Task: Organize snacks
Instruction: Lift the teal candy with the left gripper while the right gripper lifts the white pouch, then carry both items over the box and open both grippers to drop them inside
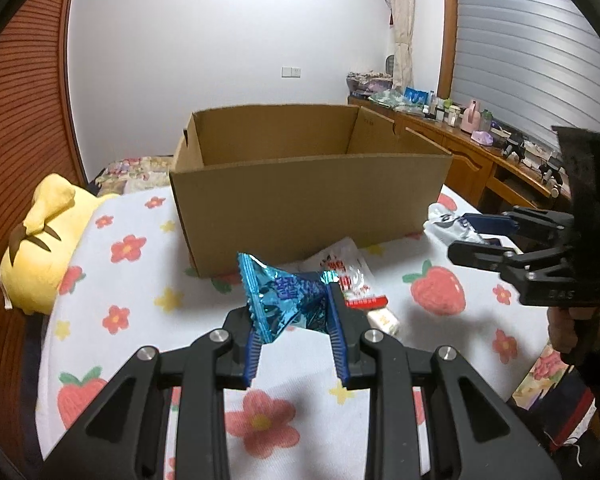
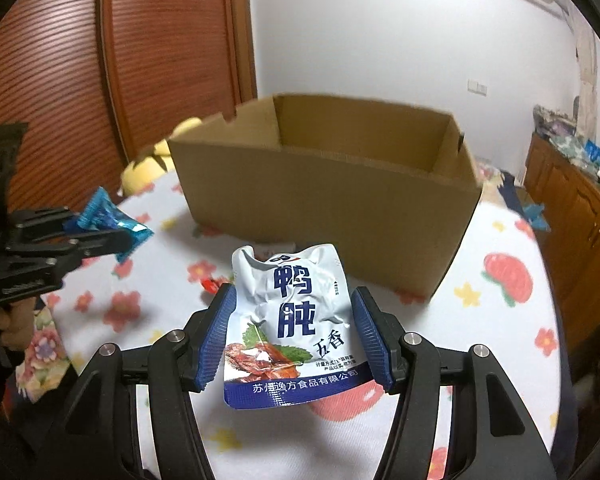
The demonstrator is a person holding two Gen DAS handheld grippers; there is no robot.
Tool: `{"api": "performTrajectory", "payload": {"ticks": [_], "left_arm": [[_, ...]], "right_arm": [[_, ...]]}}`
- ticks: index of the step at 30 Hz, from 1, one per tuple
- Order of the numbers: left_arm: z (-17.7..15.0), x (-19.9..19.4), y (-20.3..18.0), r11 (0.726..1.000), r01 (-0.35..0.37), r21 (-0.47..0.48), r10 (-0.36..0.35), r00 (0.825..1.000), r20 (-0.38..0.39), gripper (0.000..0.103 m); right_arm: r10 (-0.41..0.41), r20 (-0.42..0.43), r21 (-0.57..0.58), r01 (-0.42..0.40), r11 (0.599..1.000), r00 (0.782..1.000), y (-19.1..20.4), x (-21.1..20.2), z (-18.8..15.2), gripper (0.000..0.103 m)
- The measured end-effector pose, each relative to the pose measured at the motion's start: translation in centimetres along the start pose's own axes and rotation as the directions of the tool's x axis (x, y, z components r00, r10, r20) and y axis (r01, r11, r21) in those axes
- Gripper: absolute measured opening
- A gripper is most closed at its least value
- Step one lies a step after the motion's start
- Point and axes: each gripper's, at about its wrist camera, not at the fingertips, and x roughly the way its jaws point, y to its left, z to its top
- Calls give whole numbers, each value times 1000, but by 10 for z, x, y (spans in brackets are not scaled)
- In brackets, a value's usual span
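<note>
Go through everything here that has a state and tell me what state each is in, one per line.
Left tool: shut on the blue foil snack, held above the bedspread.
Right tool: shut on the white pouch, lifted.
Blue foil snack: crumpled, gripped.
White pouch: sealed, upright, gripped.
Cardboard box: open-topped, upright.
Red and white packet: lying flat on the bedspread.

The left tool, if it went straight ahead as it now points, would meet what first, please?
Probably the box's near wall; the left tool, shut on the blue packet, points at it, though depth is unclear.
</note>
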Motion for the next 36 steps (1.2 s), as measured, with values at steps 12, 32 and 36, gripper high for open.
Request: {"api": "performTrajectory", "payload": {"ticks": [12,32,36], "left_arm": [[39,-14,4,1000,-3,19,1,997,78,27],[115,44,-6,998,-7,64,2,996,86,28],[124,59,-11,997,-14,73,8,997,79,28]], "right_arm": [[30,120,-62,-22,998,992,16,-27,44,61],[47,148,-87,-34,996,988,-21,23,105,61],[53,141,-71,-43,997,989,-33,36,111,61]]}}
